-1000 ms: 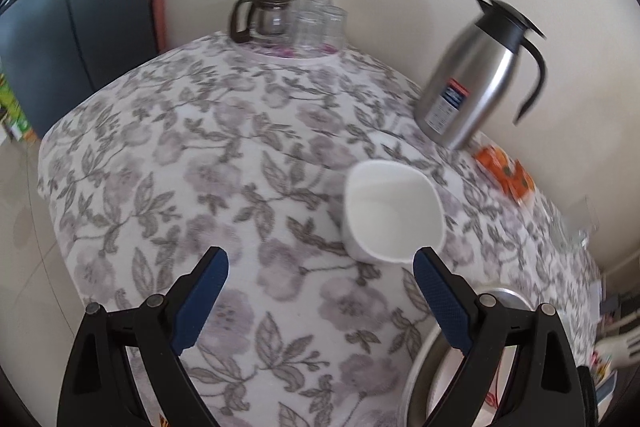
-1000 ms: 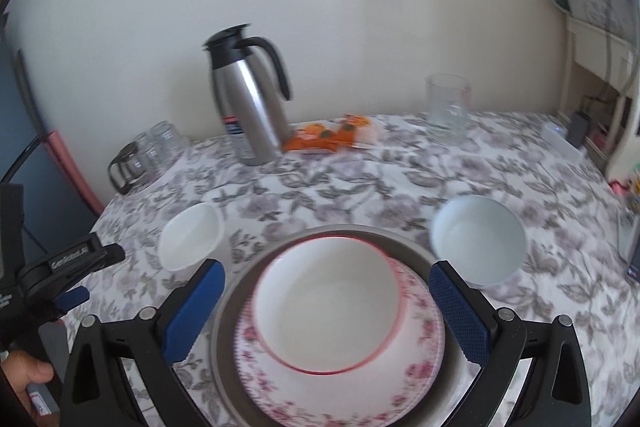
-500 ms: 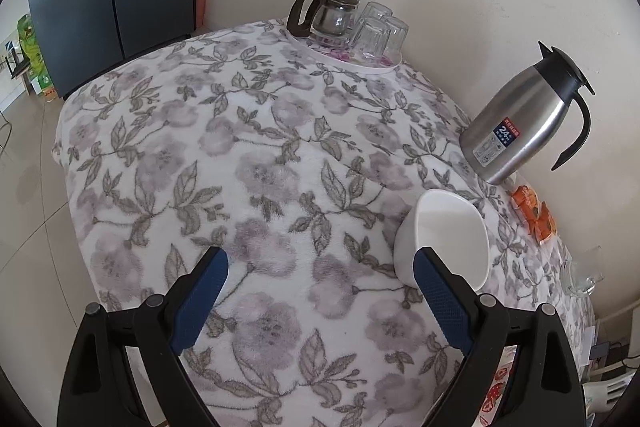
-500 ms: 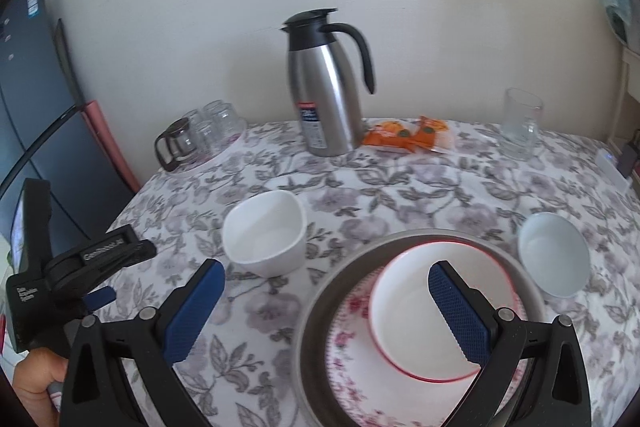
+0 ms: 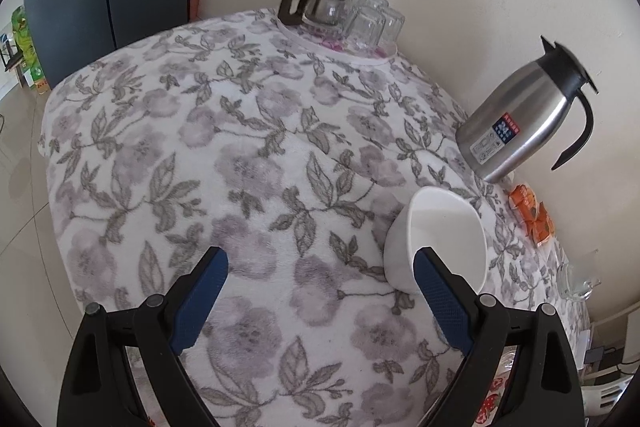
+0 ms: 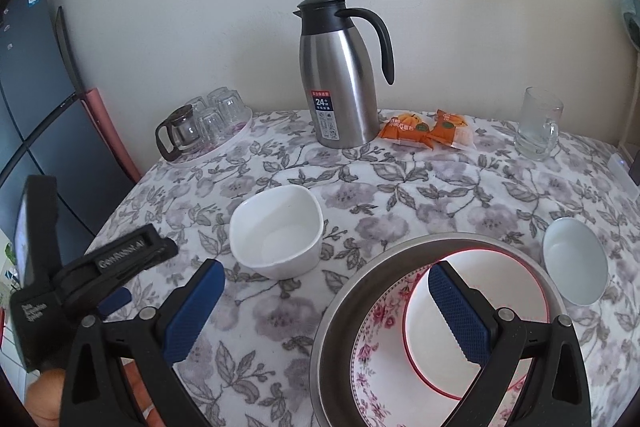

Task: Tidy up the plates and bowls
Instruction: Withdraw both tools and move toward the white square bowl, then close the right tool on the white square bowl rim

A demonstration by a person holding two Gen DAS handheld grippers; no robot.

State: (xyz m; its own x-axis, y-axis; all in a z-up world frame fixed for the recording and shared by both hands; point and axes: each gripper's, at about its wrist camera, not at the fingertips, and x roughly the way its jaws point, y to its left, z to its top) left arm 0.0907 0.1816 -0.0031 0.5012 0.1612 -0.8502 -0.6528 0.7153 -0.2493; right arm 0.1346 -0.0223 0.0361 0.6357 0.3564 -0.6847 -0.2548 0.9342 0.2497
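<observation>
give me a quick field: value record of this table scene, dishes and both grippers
left gripper: open, empty, over cloth beside square white bowl
right gripper: open, empty, above stack
stack: red-rimmed bowl on floral plate in metal dish
loose: round white bowl, far right
background: thermos, snack packets, glass mug

Flask: a steel flask (image 6: 342, 87) is seen upright on the bench (image 6: 440, 183).
Packets: orange packets (image 6: 426, 129) lie beside it.
Mug: glass mug (image 6: 538, 125), possibly empty.
Tray: glasses (image 6: 218, 115) are grouped with a glass pot (image 6: 178, 133).
</observation>
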